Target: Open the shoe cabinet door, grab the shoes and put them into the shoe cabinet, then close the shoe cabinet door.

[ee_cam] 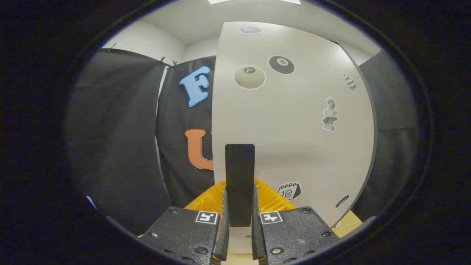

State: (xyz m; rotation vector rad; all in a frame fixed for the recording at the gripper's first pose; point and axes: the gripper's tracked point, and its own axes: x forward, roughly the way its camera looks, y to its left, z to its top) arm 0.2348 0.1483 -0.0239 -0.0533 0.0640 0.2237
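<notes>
The shoe cabinet door (294, 125) is a pale grey panel with stickers, standing straight ahead and very close. A dark upright bar handle (239, 176) is fixed to the door near its left edge. My gripper (239, 206) is shut on this handle, one finger pressing on each side of its lower part. An orange ribbed part (206, 200) shows just behind the fingers on both sides of the handle. The cabinet's inside is hidden by the door.
Black cloth booth walls (117, 147) hang to the left of the door and beyond its right edge. A strip of light wooden surface (347, 224) shows low at the right, under the door's lower corner.
</notes>
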